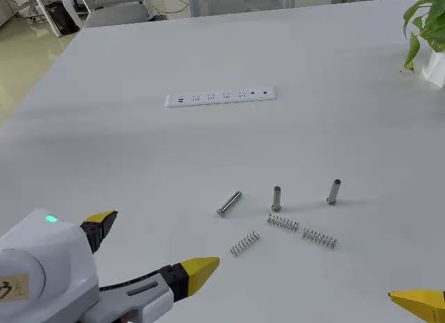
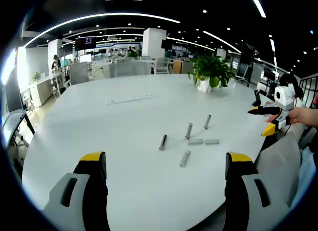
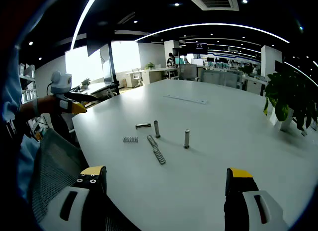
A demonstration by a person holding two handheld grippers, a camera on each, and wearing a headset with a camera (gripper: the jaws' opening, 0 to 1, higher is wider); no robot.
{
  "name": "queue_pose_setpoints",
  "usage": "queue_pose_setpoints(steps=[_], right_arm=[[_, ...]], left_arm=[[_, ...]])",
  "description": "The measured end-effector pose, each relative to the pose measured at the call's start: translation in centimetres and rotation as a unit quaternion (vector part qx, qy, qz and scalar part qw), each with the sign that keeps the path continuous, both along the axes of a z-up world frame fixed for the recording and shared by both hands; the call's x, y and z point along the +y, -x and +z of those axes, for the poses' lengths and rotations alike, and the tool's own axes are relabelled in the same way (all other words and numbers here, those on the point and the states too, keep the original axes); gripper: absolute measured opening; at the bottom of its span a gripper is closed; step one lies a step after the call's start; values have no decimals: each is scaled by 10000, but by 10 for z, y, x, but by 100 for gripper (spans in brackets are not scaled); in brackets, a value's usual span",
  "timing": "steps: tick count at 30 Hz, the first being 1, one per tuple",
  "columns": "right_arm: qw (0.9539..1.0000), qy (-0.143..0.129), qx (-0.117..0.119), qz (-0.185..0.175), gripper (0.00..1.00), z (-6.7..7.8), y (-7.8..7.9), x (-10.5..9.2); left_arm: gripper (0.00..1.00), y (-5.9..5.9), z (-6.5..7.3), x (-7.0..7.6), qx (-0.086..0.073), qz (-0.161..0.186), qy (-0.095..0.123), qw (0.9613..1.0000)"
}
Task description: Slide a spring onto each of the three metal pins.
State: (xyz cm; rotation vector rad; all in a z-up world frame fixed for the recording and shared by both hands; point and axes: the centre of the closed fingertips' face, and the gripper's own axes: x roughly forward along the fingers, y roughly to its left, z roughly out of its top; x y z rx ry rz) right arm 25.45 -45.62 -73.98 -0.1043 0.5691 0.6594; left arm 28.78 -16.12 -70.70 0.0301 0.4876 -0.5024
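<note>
Three metal pins rest on the white table point(image 1: 139, 149): one lies on its side point(image 1: 229, 203), two stand upright point(image 1: 277, 198) point(image 1: 334, 191). Three loose springs point(image 1: 245, 242) point(image 1: 283, 223) point(image 1: 320, 237) lie just in front of them, none on a pin. My left gripper point(image 1: 151, 243) hovers open at the near left, short of the springs, with nothing between its jaws. One yellow fingertip point(image 1: 417, 299) of the right gripper pokes in at the bottom right. In its own view the right gripper point(image 3: 167, 171) is open and empty, well back from the pins point(image 3: 157, 128).
A white power strip point(image 1: 220, 96) lies beyond the pins mid-table. A potted plant point(image 1: 425, 24) stands at the far right corner. Office chairs point(image 1: 104, 7) sit past the far edge. A mesh chair back point(image 3: 54, 166) is close to the table's near side.
</note>
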Motion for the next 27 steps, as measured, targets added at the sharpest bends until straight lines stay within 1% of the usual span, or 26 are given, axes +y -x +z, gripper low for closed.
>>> queue_pose_setpoints(steps=[3, 15, 22, 25, 27], right_arm=[[10000, 52, 22, 16, 100, -2, 0, -2], [9999, 70, 83, -26, 100, -7, 4, -5], [10000, 71, 45, -9, 99, -6, 4, -3], [10000, 86, 20, 2, 99, -4, 1, -3], [10000, 94, 5, 17, 99, -3, 0, -3]], left_arm=[[99, 1, -1, 0, 19, 4, -1, 10000], [99, 4, -5, -1, 78, 9, -7, 10000], [99, 3, -5, -1, 57, 10, -13, 10000], [99, 4, -5, -2, 63, 23, 19, 10000], [99, 4, -6, -3, 69, -1, 4, 10000]])
